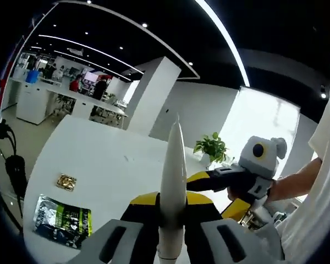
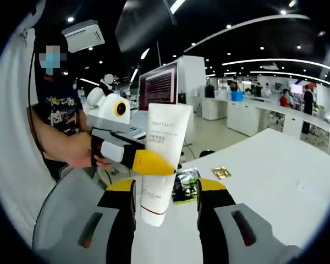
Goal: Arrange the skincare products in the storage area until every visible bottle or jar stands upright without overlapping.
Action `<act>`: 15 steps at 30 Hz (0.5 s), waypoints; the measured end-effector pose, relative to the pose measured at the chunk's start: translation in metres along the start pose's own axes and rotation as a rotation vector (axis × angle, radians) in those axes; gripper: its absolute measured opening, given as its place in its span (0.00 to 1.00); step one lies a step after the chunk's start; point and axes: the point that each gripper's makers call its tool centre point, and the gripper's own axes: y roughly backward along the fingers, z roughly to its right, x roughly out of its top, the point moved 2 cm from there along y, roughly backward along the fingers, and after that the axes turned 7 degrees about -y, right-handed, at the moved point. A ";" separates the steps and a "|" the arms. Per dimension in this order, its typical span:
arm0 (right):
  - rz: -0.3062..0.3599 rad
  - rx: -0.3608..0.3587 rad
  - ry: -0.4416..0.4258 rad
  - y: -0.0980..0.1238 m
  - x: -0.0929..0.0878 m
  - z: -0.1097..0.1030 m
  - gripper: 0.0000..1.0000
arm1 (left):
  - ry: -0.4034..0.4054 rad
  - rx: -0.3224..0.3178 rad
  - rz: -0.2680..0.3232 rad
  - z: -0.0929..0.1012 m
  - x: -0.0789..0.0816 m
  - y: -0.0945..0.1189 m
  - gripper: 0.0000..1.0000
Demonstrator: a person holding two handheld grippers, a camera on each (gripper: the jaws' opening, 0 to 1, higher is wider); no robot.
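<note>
A white L'Oreal tube (image 2: 162,143) hangs in the air over the white table (image 2: 275,170), cap end down. My left gripper (image 1: 171,201) is shut on it, pinching its flat faces, so the tube (image 1: 173,176) looks like a thin blade in the left gripper view. That left gripper (image 2: 148,162) reaches in from the left in the right gripper view, one yellow jaw across the tube's front. My right gripper (image 2: 165,190) stands open, its jaws either side of the tube's lower end with a gap on the right. The right gripper (image 1: 220,192) also appears beside the tube.
On the table (image 1: 110,159) lie a dark green sachet (image 1: 63,220) and a small gold packet (image 1: 66,181), also seen as sachet (image 2: 186,184) and gold packet (image 2: 221,172). A potted plant (image 1: 212,147) stands at the table's far edge. A person (image 2: 55,126) holds the grippers.
</note>
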 end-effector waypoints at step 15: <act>-0.346 0.264 0.195 0.024 -0.005 -0.022 0.38 | -0.352 -0.239 -0.243 0.048 -0.046 -0.008 0.16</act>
